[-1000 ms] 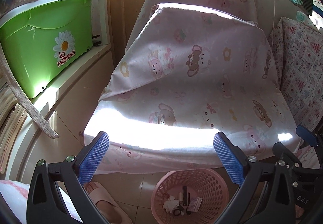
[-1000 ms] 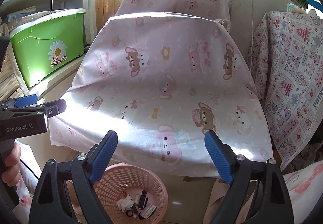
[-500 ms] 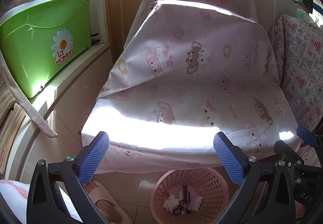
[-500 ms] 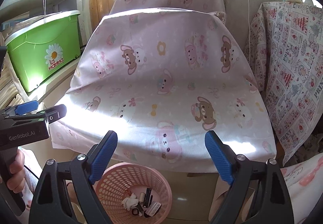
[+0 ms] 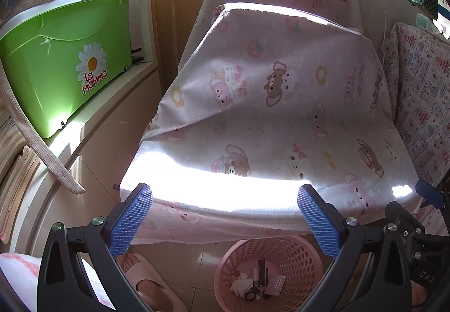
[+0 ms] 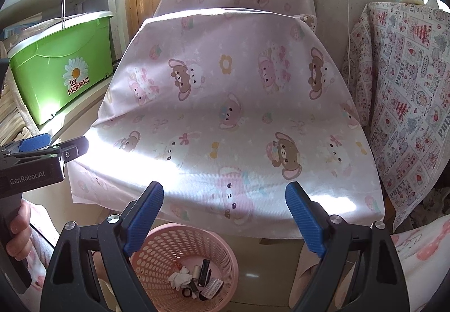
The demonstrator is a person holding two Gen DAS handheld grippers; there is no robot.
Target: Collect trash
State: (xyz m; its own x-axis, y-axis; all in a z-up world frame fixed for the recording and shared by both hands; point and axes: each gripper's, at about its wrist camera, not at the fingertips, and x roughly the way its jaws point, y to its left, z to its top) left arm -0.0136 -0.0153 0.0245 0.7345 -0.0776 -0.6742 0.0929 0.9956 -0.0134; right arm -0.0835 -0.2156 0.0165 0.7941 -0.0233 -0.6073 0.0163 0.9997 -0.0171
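Both my grippers, left (image 5: 222, 216) and right (image 6: 225, 216), hang wide open and empty over the cloth-covered table (image 6: 239, 103). Pink mesh basket (image 6: 182, 253) sits on the floor below its front edge, handy for drops. Trash inside (image 6: 197, 278): crumpled tissue, small dark bits, hard to identify. Tabletop shows nothing loose; the cloth hides whatever lies beneath it.

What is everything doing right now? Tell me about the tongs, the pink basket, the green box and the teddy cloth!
left tongs: open, holding nothing.
right tongs: open, holding nothing.
pink basket: upright on the floor, trash lying in the bottom, mostly unfilled.
crumpled tissue: inside the basket.
green box: on the shelf, white lid on.
teddy cloth: draped over the table, sunlit along its front edge.
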